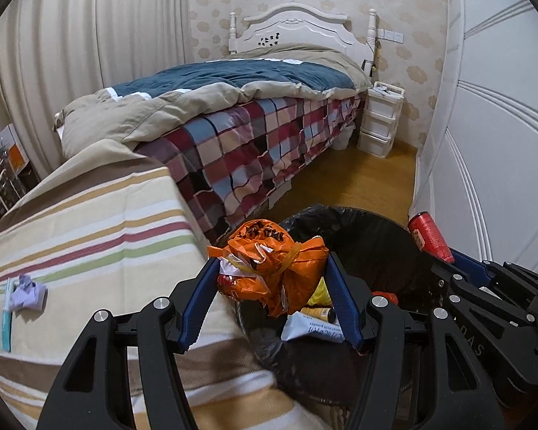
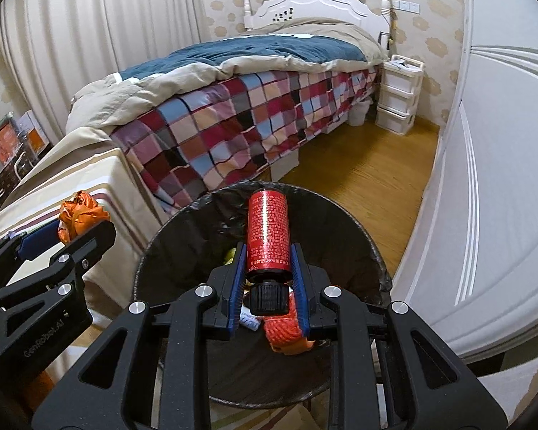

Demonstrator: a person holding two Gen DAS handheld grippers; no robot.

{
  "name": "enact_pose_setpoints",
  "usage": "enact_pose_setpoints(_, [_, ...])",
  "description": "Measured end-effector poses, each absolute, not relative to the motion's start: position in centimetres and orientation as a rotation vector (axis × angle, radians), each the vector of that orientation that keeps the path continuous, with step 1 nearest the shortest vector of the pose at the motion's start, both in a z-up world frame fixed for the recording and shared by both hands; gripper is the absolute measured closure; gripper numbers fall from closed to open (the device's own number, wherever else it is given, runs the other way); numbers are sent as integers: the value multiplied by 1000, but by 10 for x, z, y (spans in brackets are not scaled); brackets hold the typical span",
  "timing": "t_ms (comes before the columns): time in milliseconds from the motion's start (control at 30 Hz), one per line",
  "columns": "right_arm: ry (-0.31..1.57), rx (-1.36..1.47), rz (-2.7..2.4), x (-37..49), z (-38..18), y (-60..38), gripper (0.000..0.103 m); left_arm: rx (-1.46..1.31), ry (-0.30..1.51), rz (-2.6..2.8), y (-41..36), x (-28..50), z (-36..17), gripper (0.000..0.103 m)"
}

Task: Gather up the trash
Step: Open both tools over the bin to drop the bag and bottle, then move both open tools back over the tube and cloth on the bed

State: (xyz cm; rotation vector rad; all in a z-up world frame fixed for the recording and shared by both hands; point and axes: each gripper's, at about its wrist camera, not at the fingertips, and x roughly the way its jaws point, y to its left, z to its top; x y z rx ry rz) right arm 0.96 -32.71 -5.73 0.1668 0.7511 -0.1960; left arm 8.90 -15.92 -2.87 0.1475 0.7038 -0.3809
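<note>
Progress: I am holding an orange bag [image 1: 269, 268] in the left tool [image 1: 272, 301] at the bin [image 2: 355, 225] rim | gripping a red bottle [image 2: 268, 233] in the right tool [image 2: 268, 286] over the bin | leaving purple paper [image 1: 28, 292] well left of the bin.

One red bottle [image 2: 268, 233], one orange bag [image 1: 269, 265], one bin [image 2: 183, 229]

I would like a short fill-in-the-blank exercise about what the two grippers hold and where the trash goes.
1. The right gripper is shut on a red ____.
2. The left gripper holds a crumpled bag whose colour is ____.
3. The bin below the right gripper is lined with a ____ bag.
4. Crumpled purple paper lies on the ____ cloth.

Missing words: bottle; orange; black; striped
</note>
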Motion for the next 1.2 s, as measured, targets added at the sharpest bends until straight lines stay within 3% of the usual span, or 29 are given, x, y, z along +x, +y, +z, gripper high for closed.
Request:
enact_pose_setpoints(133, [749, 175, -213, 10, -60, -334, 80, 184, 700, -389, -167, 91, -31, 42])
enact_pose_setpoints(233, [753, 178, -220, 12, -63, -337, 78, 197, 714, -380, -169, 92, -34, 34])
enact_pose_setpoints(267, [752, 178, -224, 11, -63, -338, 76, 191, 717, -376, -168, 93, -34, 29])
enact_pose_setpoints(400, [754, 184, -245, 9, -67, -340, 56, 174, 726, -346, -161, 93, -34, 23])
enact_pose_setpoints(700, [752, 177, -258, 3, -66, -335, 28, 179, 720, -282, -139, 84, -33, 19])
enact_pose_setpoints(1200, [756, 158, -108, -3, -55, -254, 21, 140, 704, -118, -50, 63, -31, 18])
